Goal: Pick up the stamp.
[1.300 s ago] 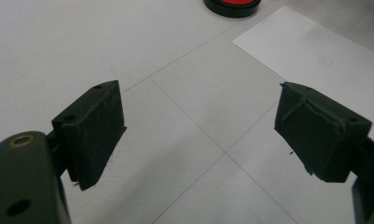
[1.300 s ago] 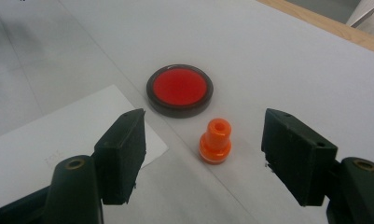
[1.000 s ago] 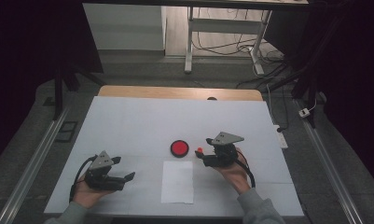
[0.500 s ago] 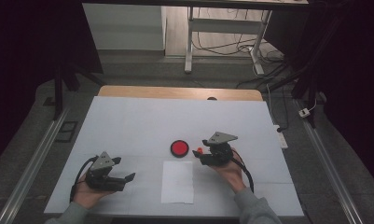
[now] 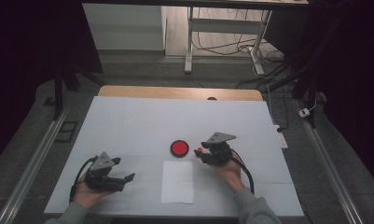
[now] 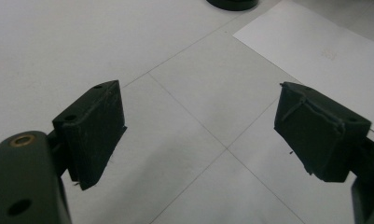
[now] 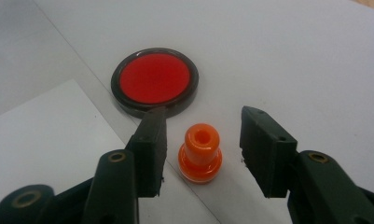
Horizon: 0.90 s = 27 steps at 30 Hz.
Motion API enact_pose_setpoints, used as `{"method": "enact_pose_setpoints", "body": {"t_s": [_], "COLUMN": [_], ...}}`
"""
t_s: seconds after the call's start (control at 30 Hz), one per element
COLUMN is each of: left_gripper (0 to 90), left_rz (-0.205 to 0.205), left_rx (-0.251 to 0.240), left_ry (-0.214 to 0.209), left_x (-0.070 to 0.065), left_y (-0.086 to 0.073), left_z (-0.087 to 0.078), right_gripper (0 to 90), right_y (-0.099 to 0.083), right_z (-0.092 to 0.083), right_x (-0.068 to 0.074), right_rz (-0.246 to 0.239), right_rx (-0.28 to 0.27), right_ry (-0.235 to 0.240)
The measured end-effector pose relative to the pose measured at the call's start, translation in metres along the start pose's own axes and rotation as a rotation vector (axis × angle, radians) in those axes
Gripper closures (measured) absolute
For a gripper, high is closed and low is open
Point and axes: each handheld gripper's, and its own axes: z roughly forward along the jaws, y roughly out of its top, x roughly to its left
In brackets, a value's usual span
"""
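- Right gripper (image 7: 201, 154) is down at the tabletop (image 5: 138, 121), right of centre and nearer the front edge; jaws straddle the orange stamp (image 7: 200, 152).
- Its jaws have just been closing. Stamp sits between them with a gap on each side, pads not touching it yet, so half-closed, nothing gripped.
- Stamp stands upright on the tabletop, knob end up, hole in its top. In the high view it is a small red-orange spot (image 5: 199, 150) at the jaw tips.
- Red ink pad (image 7: 155, 80), round with a dark rim, lies just beyond the stamp, near but apart, about mid-table.
- White paper sheet (image 5: 177, 181) lies flat toward the front edge, in front of the ink pad.
- Left gripper (image 6: 201, 128) rests near the front-left corner, jaws wide apart, bare tabletop between them.
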Motion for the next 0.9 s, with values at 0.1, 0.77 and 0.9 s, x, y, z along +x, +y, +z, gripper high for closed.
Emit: {"method": "enact_pose_setpoints", "body": {"t_s": [0.1,0.77,0.9], "left_gripper": [16.2,16.2,16.3], "left_rz": [0.000,0.001,0.001], "left_rx": [0.001,0.001,0.001], "left_ry": [-0.001,-0.002,0.000], "left_x": [0.0000,-0.0001,0.0000], "left_y": [-0.0001,-0.0003,-0.0003], "left_z": [0.0003,0.0003,0.0001], "right_gripper": [56.0,71.3,71.8], "right_y": [-0.0007,-0.0019,-0.0013], "right_z": [0.0013,0.0072,0.0064], "right_x": [0.0000,0.0001,0.0001], "right_rz": [0.000,0.003,-0.003], "right_rx": [0.002,0.019,0.013], "right_ry": [0.000,0.008,0.002]}}
